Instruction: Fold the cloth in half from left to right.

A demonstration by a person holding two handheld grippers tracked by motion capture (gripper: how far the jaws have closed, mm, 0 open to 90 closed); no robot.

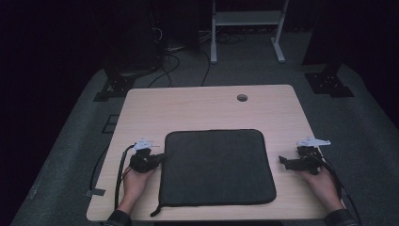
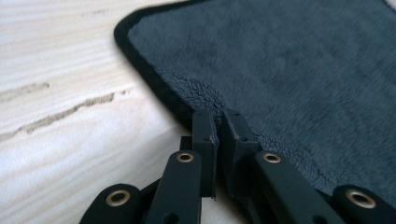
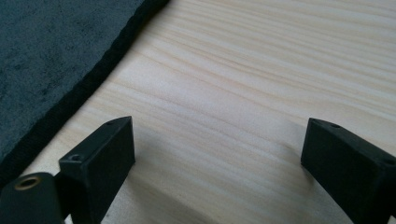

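A dark grey fleece cloth (image 1: 216, 165) with a black hem lies flat on the pale wooden table (image 1: 197, 106). My left gripper (image 1: 161, 157) rests at the cloth's left edge. In the left gripper view its jaws (image 2: 218, 114) are closed together on the hem of the cloth (image 2: 289, 60), where the pile looks puckered. My right gripper (image 1: 282, 161) sits on bare wood just right of the cloth. In the right gripper view it (image 3: 217, 144) stands wide open with only table between its jaws, and the cloth (image 3: 42, 46) edge runs along the left.
A round cable hole (image 1: 242, 98) sits near the table's far edge. Beyond the table are a dark floor, cables and a white stand frame (image 1: 247, 28). A small loop (image 1: 155, 211) trails off the cloth's near left corner.
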